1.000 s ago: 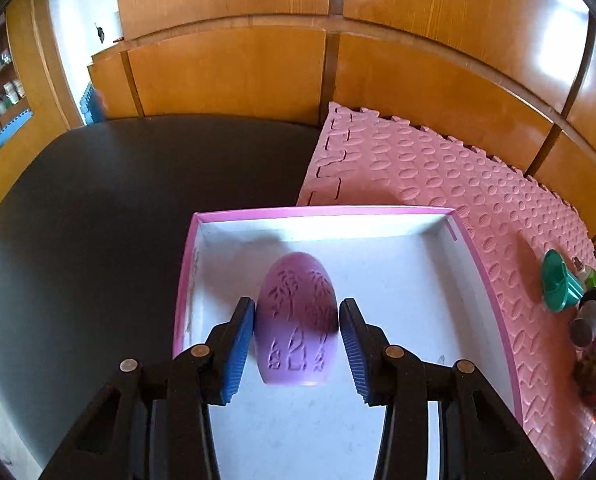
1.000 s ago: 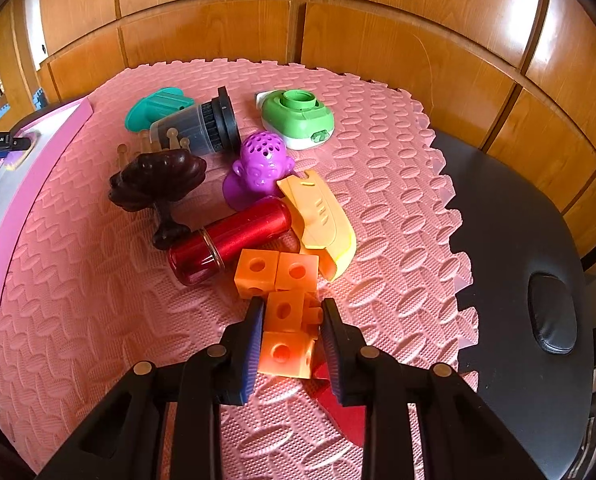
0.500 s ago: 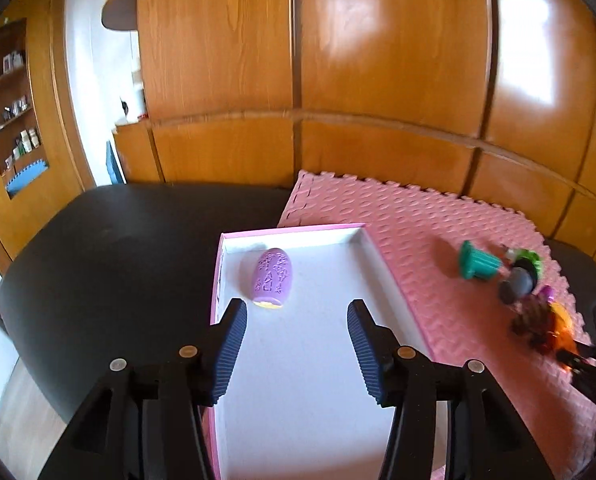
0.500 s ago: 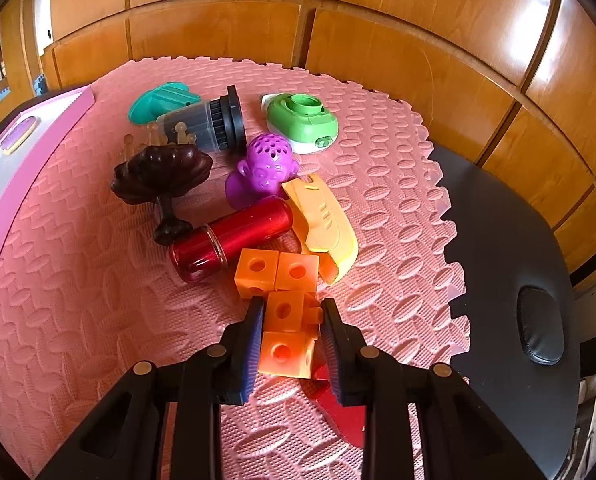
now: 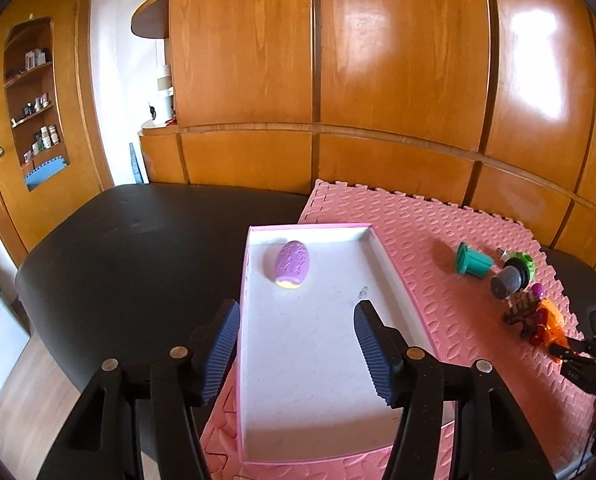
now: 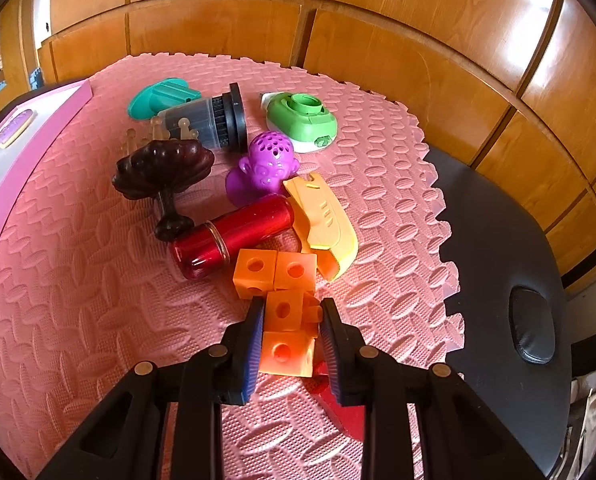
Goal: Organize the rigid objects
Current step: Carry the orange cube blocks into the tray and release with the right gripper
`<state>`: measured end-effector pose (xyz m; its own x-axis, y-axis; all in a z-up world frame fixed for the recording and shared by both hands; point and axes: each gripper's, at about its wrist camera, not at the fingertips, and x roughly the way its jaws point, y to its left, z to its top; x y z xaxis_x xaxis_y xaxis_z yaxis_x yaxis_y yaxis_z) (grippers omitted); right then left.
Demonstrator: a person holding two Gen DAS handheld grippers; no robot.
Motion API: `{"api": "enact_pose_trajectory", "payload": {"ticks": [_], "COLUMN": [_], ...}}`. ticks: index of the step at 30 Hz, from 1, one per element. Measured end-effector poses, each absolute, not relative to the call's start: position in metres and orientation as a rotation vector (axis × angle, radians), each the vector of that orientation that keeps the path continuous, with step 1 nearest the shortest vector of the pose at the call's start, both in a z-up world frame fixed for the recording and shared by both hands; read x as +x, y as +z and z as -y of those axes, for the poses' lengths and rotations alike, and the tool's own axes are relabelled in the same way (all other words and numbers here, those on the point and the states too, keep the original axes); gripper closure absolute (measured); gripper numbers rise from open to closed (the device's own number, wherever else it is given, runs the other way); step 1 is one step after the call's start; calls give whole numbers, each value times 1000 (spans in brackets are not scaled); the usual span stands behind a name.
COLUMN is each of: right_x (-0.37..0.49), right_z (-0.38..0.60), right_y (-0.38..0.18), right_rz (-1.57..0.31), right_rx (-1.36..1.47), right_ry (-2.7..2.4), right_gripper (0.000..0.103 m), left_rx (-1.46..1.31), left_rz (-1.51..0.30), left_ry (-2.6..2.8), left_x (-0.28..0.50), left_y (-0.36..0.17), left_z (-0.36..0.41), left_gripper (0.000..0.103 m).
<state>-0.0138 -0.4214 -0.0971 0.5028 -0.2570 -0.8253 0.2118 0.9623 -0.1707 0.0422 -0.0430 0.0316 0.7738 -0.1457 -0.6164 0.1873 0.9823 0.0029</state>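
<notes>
Black padded surface (image 5: pixel 137 248); pink foam puzzle mat (image 6: pixel 77 300) on it. White, pink-rimmed tray (image 5: pixel 253 456): purple embossed egg (image 5: pixel 293 264) at far end. Left hand-held gripper (image 5: pixel 295 354): jaws just opening, empty. Right hand-held gripper (image 6: pixel 290 342): clamped on orange linked plastic cubes (image 6: pixel 283 308) on mat.

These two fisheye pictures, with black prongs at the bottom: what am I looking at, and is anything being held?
Each picture comes from a camera mounted on a hand-held gripper that a person carries; there is no robot. In the left view, the left hand-held gripper stands open with nothing between its jaws, above a pink-rimmed white tray where a purple egg-shaped toy lies. Its jaws have just been opening. In the right view, the right hand-held gripper is shut on an orange linked-cube piece. Other toys, including a red cylinder and a purple monkey-head figure, lie on the pink foam mat.
</notes>
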Motion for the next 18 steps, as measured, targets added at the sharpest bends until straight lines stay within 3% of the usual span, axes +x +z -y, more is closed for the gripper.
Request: {"api": "enact_pose_trajectory", "payload": {"ticks": [8,18], "right_x": [-21,-9], "right_z": [402,320], "right_y": [-91,-43], "right_rz": [-1041,-920], "right_rx": [-21,4], "right_ry": [-265,-37], "right_gripper": [77,77], "left_rx": [72,44], "left_rz": [-652,-659], "left_ry": [-183,-164], "left_x": [34,31], "left_y": [28,25], "left_z": [36,20], "left_gripper": [43,43]}}
